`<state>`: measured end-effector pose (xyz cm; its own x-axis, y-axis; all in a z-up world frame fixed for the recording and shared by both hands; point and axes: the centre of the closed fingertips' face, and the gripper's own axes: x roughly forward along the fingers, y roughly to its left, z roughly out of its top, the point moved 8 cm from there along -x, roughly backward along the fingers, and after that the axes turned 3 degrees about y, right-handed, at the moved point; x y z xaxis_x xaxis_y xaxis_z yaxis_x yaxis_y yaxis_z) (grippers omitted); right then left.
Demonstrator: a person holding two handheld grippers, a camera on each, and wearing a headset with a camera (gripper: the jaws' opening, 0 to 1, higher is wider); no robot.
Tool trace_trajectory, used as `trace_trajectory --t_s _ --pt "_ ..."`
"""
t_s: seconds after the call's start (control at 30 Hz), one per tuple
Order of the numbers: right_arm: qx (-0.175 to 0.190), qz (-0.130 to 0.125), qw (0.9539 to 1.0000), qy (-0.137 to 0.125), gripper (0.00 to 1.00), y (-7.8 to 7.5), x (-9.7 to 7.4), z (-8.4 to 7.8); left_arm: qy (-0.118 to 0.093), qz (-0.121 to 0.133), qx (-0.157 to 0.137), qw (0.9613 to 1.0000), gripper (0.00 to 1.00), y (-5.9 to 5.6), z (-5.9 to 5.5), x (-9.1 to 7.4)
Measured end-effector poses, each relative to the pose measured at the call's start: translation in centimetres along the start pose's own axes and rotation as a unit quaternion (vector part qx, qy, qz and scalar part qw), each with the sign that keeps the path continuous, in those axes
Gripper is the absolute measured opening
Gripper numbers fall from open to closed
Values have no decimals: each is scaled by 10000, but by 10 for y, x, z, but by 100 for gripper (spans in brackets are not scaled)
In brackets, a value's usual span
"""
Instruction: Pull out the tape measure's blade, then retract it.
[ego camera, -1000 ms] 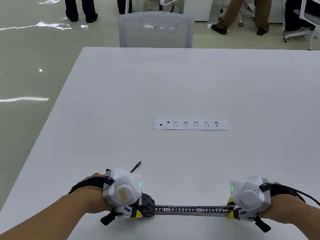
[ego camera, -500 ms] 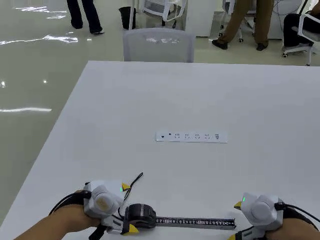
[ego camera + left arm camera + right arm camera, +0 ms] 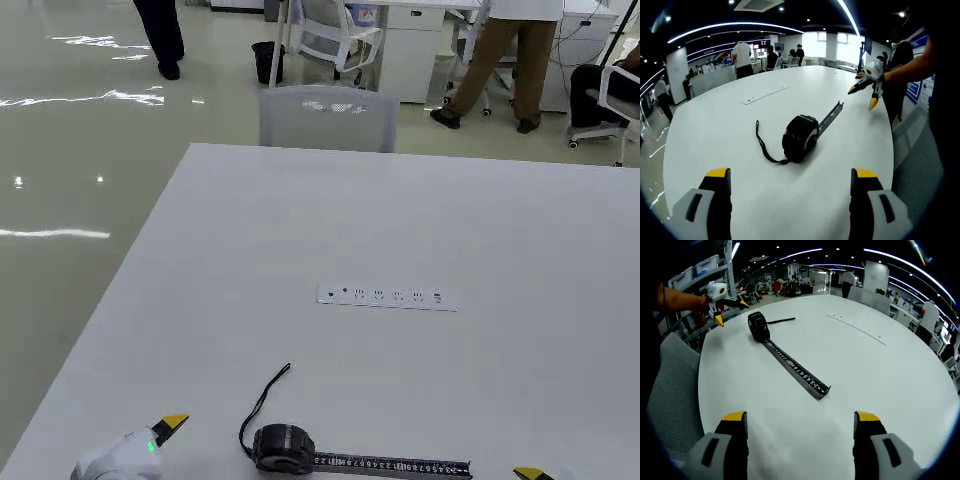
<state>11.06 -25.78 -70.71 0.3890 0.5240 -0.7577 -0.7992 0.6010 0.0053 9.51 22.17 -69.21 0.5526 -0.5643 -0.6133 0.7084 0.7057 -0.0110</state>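
The tape measure (image 3: 283, 448) lies by the near edge of the table (image 3: 400, 200), its blade (image 3: 390, 464) drawn out flat toward the right and its wrist strap (image 3: 262, 400) curling away behind. The left tool (image 3: 791, 175) and right tool (image 3: 800, 416) both gape wide, holding nothing, each well apart from it. The case looks compact, dense and rubbery: pinch across its flat sides. The blade is likely thin springy steel, apt to kink; take it at the end hook (image 3: 824, 390)

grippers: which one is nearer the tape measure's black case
The left gripper, facing the case and its strap; the right gripper faces the blade's hooked end.
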Motion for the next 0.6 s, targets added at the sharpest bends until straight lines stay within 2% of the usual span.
trace_trajectory --t_s 0.07,0.13,0.17,0.23,0.27,0.33,0.43,0.5,0.53,0.6 --pt "172 -127 9997 -86 94 6 -8 -6 11 104 -137 9999 99 -4 -13 -7" --pt "320 -232 9989 -244 97 10 -13 -11 62 201 -414 9989 99 -8 -21 -13" --pt "354 -301 9984 -320 97 14 -17 -14 36 249 -460 9986 99 -11 -25 -17" --pt "462 -444 9966 -511 100 18 -21 -21 -150 381 -474 9980 99 -20 -25 -25" --pt "616 -497 9955 -521 100 20 -23 -24 -201 403 -536 9975 99 -22 -26 -28" --pt "760 -579 9933 -651 100 26 -28 -29 -206 501 -663 9963 99 -27 -30 -36" --pt "822 -627 9921 -715 100 36 -36 -35 -340 635 -835 9939 99 -28 -34 -48" --pt "765 -685 9919 -743 100 45 -42 -38 -420 756 -825 9928 99 -27 -36 -58" --pt "736 -713 9920 -743 100 48 -44 -40 -437 796 -810 9926 99 -31 -31 -63" --pt "706 -780 9924 -642 100 53 -49 -47 -454 796 -885 9919 99 -31 -31 -72"
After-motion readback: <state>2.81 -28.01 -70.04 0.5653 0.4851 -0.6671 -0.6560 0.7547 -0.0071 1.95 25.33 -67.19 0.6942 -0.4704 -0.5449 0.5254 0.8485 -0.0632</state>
